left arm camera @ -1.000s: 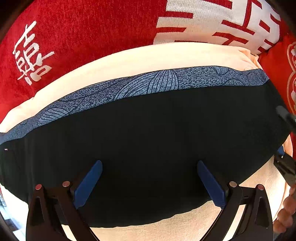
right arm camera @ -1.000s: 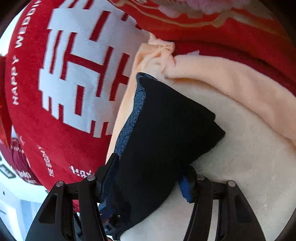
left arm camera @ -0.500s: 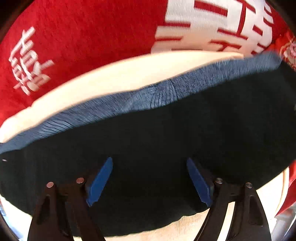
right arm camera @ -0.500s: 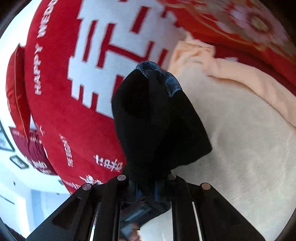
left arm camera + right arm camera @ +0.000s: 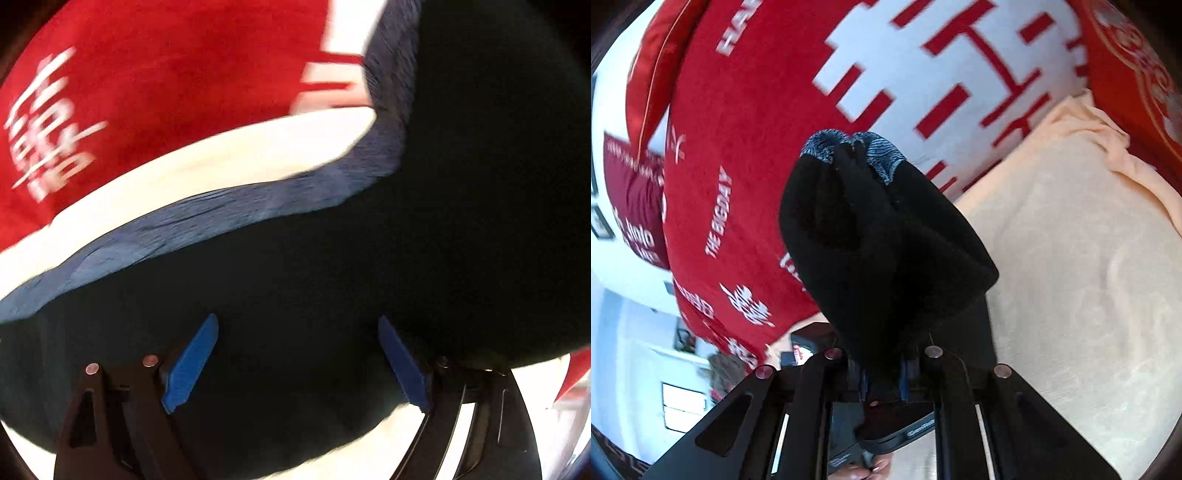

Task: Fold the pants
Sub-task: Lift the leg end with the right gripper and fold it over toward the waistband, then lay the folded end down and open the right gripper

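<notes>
**Operator:** Two tools, one garment. What has changed?

**Manual:** Your right tool (image 5: 882, 373), spread around one end of the pants (image 5: 882, 236) a second ago, is now clenched on it and has lifted it; the patterned waistband (image 5: 853, 151) hangs in the air. Your left tool (image 5: 295, 354) stays released, fingers (image 5: 192, 358) apart over the flat half.

**Operator:** Location of the garment?

**Manual:** Partly on the cream blanket (image 5: 1071, 277), beside the red cushion (image 5: 757, 122). The raised end likely starts the fold; carry it over the flat half.
</notes>
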Motion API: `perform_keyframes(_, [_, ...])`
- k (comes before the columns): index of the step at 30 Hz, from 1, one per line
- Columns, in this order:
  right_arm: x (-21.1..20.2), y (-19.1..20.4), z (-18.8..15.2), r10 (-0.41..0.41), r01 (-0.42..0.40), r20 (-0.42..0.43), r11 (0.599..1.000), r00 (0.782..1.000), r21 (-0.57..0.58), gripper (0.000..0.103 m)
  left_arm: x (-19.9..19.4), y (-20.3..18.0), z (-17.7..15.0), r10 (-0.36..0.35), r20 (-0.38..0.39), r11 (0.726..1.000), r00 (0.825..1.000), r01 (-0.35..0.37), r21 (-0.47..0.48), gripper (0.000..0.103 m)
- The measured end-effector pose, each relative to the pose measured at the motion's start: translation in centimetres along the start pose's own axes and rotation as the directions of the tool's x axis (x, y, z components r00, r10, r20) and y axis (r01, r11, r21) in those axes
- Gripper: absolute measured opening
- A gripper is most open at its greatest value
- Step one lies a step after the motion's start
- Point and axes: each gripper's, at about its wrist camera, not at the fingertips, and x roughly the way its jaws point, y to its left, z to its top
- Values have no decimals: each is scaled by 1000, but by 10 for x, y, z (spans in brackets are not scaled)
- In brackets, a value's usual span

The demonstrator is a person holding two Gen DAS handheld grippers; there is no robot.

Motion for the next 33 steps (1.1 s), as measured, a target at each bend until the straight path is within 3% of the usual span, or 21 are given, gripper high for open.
perform_keyframes(5, [36, 46, -24, -126, 120, -42, 984, 991, -135, 17, -36, 77, -25, 15, 4, 994, 1000, -15, -110, 89])
perform_keyframes(10, [101, 103, -76, -304, 257, -81, 899, 949, -355, 23, -62, 163, -55, 66, -20, 977, 998, -68, -203, 89])
perform_keyframes(14, [166, 121, -131, -486, 376, -99, 774, 868, -509, 30, -67, 219, -78, 142, -53, 949, 988, -151, -277, 89])
perform_keyframes(16, [192, 126, -161, -597, 452, -34, 643, 802, -618, 36, -64, 244, -90, 155, -77, 932, 985, -172, -319, 89])
perform_keyframes(17, [198, 132, -174, -625, 472, 8, 580, 780, -664, 49, -65, 256, -95, 158, -85, 926, 984, -178, -334, 89])
perform_keyframes(19, [197, 144, -194, -624, 451, 34, 526, 781, -721, 68, -65, 274, -102, 169, -96, 917, 981, -193, -350, 89])
perform_keyframes(22, [182, 157, -210, -571, 375, 1, 538, 821, -755, 69, -70, 284, -99, 160, -90, 912, 983, -182, -366, 89])
perform_keyframes(24, [164, 161, -210, -509, 304, -58, 598, 859, -742, 69, -75, 282, -94, 126, -76, 914, 989, -146, -378, 89])
perform_keyframes(26, [149, 155, -199, -445, 249, -132, 695, 886, -675, 69, -78, 275, -85, 66, -53, 925, 996, -81, -371, 89])
perform_keyframes(27, [136, 142, -186, -404, 230, -169, 764, 899, -603, 69, -81, 268, -81, 21, -37, 934, 999, -32, -356, 89])
perform_keyframes(28, [135, 142, -180, -382, 223, -184, 798, 906, -560, 69, -82, 261, -77, -10, -30, 939, 1000, -1, -343, 89])
perform_keyframes(30, [117, 110, -154, -305, 208, -223, 903, 926, -375, 69, -83, 242, -68, -87, -21, 949, 996, 77, -305, 89])
perform_keyframes(33, [105, 65, -129, -155, 141, -255, 987, 954, -71, 69, -78, 208, -52, -184, -26, 951, 983, 171, -257, 89])
